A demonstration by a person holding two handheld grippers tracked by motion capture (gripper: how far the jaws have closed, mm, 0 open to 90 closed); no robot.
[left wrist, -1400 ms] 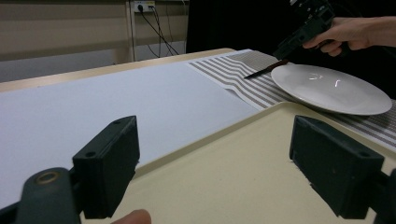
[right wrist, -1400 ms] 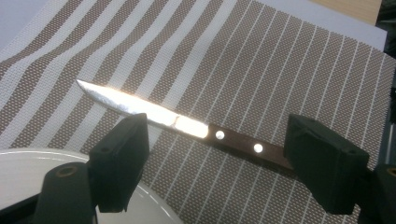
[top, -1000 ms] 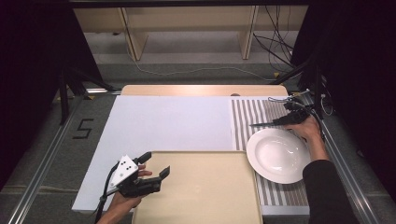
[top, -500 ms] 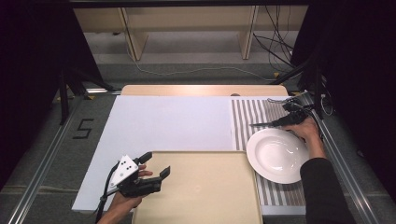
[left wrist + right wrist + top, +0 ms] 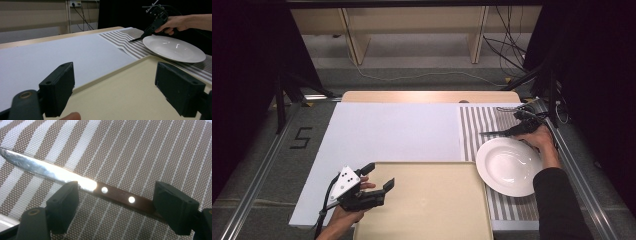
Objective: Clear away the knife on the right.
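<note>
Reaching for knife: right hand-held gripper (image 5: 518,129) poised over the table knife (image 5: 82,185), apparently about to pick it up; grasp not yet made.
Knife place: flat on the brown-and-white striped placemat (image 5: 474,125), far right of the counter, just beyond the far rim of the white plate (image 5: 509,166); blade pointing left, dark wooden handle (image 5: 125,198) with two rivets toward the right.
Right hand-held gripper state: jaws spread wide, one on each side along the knife's length, roughly lined up with it instead of across it; touching nothing as far as visible; one jaw near the blade's base, the other past the handle's end.
Next move, as judged: turning the wrist so the jaws cross the handle, lowering until they flank it, then closing on the wood, not the blade; thin knife lying flat, so jaws likely needing to come right down onto the mat.
Risk, as judged: closing lengthwise would miss or skid the knife toward the plate.
Left hand-held gripper (image 5: 372,187) state: jaws spread wide, holding nothing, hovering at the near left edge of the beige tray (image 5: 432,200).
Tray place: near centre of the counter, on the white mat (image 5: 387,130), with the plate just to its right.
</note>
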